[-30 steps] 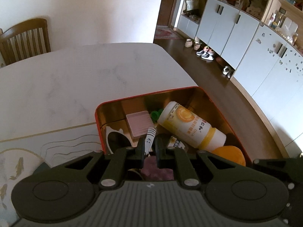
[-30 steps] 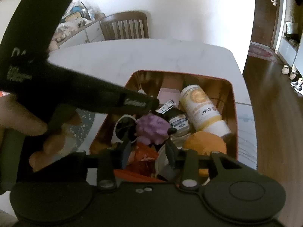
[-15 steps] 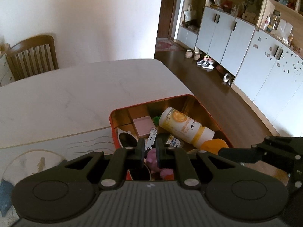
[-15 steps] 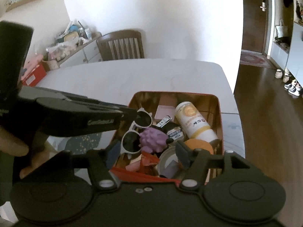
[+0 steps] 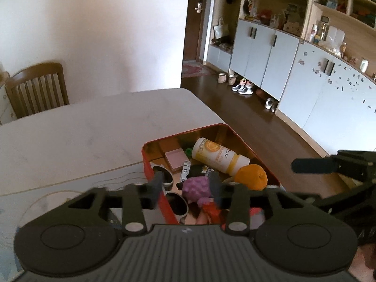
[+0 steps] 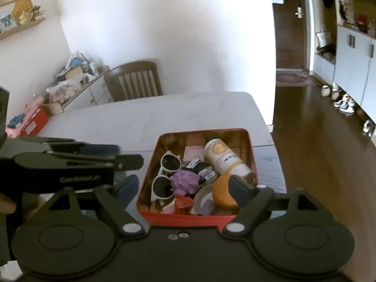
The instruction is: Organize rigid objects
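1. The surface (image 6: 164, 115) beyond the red tin (image 6: 249, 145) lies bare up to the chair (image 6: 136, 80).
2. Bottle (image 6: 223, 157), orange (image 6: 224, 193), sunglasses (image 6: 164, 176) and purple toy (image 6: 185, 181) crowd the tin.

Red tin box (image 6: 188, 217) w/ glossy gold metal inside, smooth plastic bottle (image 6: 223, 158) w/ printed label, white plastic sunglasses (image 6: 164, 176) w/ dark shiny lenses, knobbly purple rubbery toy (image 6: 185, 181), matt orange ball (image 6: 223, 195), smooth pale marble-look tabletop (image 6: 152, 115), slatted wood chair (image 6: 136, 81), matt black plastic grippers, glossy dark wood floor (image 6: 317, 129).
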Action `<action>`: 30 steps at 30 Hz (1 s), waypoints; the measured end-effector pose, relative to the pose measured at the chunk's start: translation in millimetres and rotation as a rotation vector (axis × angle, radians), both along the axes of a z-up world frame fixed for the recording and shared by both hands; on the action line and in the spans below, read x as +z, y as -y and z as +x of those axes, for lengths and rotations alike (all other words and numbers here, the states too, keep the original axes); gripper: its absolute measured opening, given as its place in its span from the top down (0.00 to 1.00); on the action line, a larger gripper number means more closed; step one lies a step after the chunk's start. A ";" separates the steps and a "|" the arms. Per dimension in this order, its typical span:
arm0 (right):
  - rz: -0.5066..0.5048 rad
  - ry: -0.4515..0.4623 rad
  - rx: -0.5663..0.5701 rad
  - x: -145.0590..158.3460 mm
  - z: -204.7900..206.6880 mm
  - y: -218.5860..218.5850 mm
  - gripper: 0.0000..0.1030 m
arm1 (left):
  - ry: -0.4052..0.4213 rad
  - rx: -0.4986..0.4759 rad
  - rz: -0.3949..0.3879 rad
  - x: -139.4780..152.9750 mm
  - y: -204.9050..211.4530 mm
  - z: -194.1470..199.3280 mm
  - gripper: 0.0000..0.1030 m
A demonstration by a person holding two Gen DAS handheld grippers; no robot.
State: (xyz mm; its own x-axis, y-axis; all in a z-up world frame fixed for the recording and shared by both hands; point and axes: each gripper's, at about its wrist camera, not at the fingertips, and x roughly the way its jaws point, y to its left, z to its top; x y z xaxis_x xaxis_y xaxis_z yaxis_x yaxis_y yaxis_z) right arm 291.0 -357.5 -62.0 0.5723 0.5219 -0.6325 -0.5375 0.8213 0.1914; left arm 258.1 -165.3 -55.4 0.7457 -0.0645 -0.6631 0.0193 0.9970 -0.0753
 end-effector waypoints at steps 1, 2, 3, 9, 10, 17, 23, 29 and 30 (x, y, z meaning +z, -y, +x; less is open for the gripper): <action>0.004 0.001 -0.010 1.2 -2.5 0.7 0.16 | 0.008 -0.007 0.004 1.6 -1.2 -4.4 0.42; 0.006 0.003 -0.022 1.8 -4.8 1.1 0.14 | 0.013 -0.013 0.010 3.4 -1.7 -7.7 0.41; 0.008 0.006 -0.034 2.1 -6.5 1.7 0.12 | 0.016 -0.020 0.012 4.5 -2.7 -11.0 0.41; 0.033 0.028 -0.083 7.8 -24.0 5.0 0.01 | 0.042 -0.048 -0.013 10.0 -11.9 -32.8 0.21; 0.037 0.033 -0.092 9.3 -27.5 5.2 0.00 | 0.046 -0.045 -0.016 10.6 -13.8 -35.9 0.20; 0.053 0.055 -0.125 16.7 -48.6 0.8 0.00 | 0.064 -0.043 -0.022 18.1 -23.1 -57.5 0.11; 0.055 0.071 -0.180 21.7 -63.8 -4.4 0.00 | 0.069 -0.043 -0.047 24.6 -31.5 -73.0 0.01; 0.053 0.082 -0.194 23.5 -81.8 -11.1 0.00 | 0.072 -0.061 -0.038 28.2 -34.4 -89.8 0.01; 0.054 0.085 -0.198 23.8 -84.5 -11.9 0.00 | 0.075 -0.063 -0.038 29.0 -35.1 -92.2 0.01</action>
State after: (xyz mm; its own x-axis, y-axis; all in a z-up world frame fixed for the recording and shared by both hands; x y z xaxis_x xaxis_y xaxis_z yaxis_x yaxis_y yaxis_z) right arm 206.6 -345.6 -38.2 0.7173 0.4258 -0.5516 -0.3824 0.9022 0.1993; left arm 165.9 -130.1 -26.4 0.7867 -0.1366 -0.6020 0.0888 0.9901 -0.1086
